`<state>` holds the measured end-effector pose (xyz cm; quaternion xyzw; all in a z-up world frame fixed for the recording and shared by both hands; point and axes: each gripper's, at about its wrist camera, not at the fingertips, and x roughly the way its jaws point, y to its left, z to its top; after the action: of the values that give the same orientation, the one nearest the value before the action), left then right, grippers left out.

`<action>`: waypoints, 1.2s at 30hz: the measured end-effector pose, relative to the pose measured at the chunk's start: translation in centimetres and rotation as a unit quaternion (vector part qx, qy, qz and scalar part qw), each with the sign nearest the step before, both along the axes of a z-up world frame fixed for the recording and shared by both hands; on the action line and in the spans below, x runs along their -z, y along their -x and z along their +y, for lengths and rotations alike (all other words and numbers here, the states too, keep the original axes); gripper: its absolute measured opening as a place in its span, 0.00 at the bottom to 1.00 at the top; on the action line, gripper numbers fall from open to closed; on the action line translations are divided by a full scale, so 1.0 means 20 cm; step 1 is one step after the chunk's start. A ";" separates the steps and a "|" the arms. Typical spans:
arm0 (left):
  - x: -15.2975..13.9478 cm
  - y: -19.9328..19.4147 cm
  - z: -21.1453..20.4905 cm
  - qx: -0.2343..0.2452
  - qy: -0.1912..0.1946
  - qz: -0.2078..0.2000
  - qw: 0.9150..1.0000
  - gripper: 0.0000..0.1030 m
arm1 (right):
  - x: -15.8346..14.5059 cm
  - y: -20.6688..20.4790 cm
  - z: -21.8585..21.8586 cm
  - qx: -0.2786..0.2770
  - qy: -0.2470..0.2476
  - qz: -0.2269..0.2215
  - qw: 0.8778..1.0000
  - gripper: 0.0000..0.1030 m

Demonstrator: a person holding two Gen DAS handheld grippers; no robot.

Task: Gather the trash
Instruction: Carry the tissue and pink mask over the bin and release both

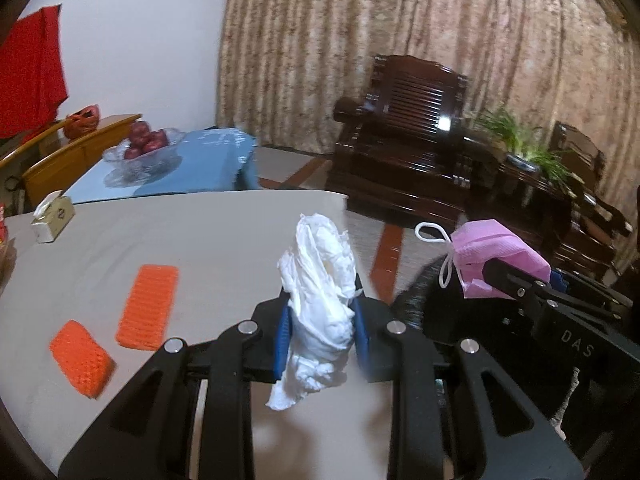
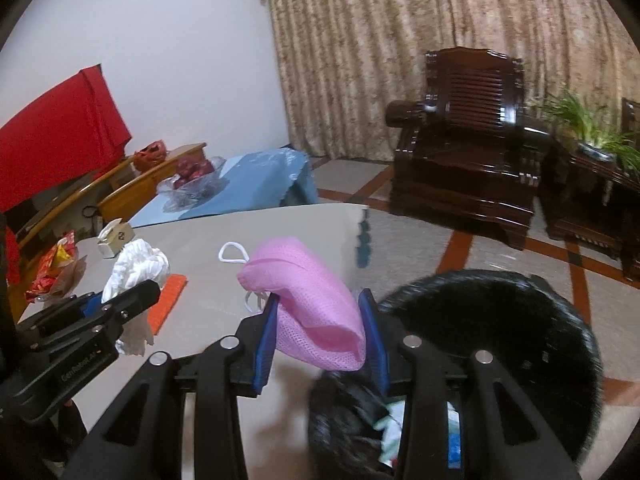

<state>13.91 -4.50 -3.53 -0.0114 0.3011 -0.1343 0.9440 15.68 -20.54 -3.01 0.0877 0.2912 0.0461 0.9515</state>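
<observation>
A crumpled white paper tissue [image 1: 320, 304], soft and creased, sits between the blue rubbery-looking pads of the left gripper [image 1: 320, 334], whose matt black plastic links carry shiny metal pins. The right gripper [image 2: 322, 340], same finish, clamps a pink face mask [image 2: 310, 308] of fine woven-textured fabric with white elastic loops. The table [image 1: 192, 240] is smooth, matt grey. On it at left lie two orange sponges [image 1: 148, 306] with a rough waffle surface. A black bin [image 2: 520, 320] at near right looks dull. Far right, a dark wooden armchair [image 1: 404, 136] shines with glossy lacquer before a mottled cloth curtain [image 1: 400, 20].
</observation>
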 end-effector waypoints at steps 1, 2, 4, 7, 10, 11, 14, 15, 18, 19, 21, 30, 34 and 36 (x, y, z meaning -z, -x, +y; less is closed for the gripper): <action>0.00 0.01 -0.03 0.006 0.000 -0.001 1.000 0.25 | 0.00 0.03 -0.02 0.005 0.002 0.000 1.000 0.38; 0.00 0.03 -0.08 0.015 0.001 0.000 1.000 0.25 | 0.00 0.05 -0.05 0.010 0.003 0.000 1.000 0.38; 0.00 0.06 -0.14 0.028 0.000 -0.001 1.000 0.24 | 0.01 0.10 -0.11 0.022 0.004 0.001 1.000 0.38; 0.00 0.09 -0.24 0.047 -0.001 -0.006 0.999 0.25 | 0.01 0.17 -0.20 0.040 0.006 0.001 0.999 0.38; 0.00 0.11 -0.32 0.063 0.000 -0.009 0.998 0.25 | 0.01 0.24 -0.31 0.060 0.005 0.000 0.998 0.38; 0.01 0.12 -0.35 0.069 -0.001 -0.011 0.998 0.25 | 0.02 0.26 -0.34 0.067 0.005 0.000 0.998 0.38; 0.02 0.11 -0.43 0.084 0.002 -0.006 0.996 0.25 | 0.03 0.31 -0.42 0.082 0.007 0.002 0.997 0.38; 0.03 0.11 -0.46 0.090 0.004 -0.005 0.996 0.25 | 0.03 0.32 -0.43 0.085 0.008 0.003 0.996 0.38; 0.04 0.10 -0.55 0.111 0.003 -0.003 0.994 0.25 | 0.06 0.36 -0.48 0.095 0.013 0.010 0.995 0.38; 0.05 0.10 -0.58 0.118 0.003 -0.001 0.993 0.25 | 0.07 0.37 -0.50 0.097 0.016 0.012 0.995 0.38; 0.07 0.09 -0.64 0.130 0.006 0.005 0.992 0.25 | 0.10 0.38 -0.54 0.103 0.022 0.020 0.994 0.38; 0.17 0.02 -0.86 0.161 0.004 0.024 0.987 0.25 | 0.24 0.38 -0.70 0.126 0.028 0.045 0.991 0.38; 0.20 -0.02 -0.92 0.169 0.009 0.037 0.985 0.32 | 0.30 0.34 -0.74 0.126 0.036 0.062 0.989 0.42; 0.22 -0.03 -0.92 0.171 0.015 0.043 0.984 0.47 | 0.33 0.33 -0.76 0.127 0.044 0.069 0.988 0.49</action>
<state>14.56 -22.89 -7.89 0.0205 0.3365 -0.2978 0.8931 9.07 -35.67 -9.61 0.0853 0.3446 -0.0944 0.9301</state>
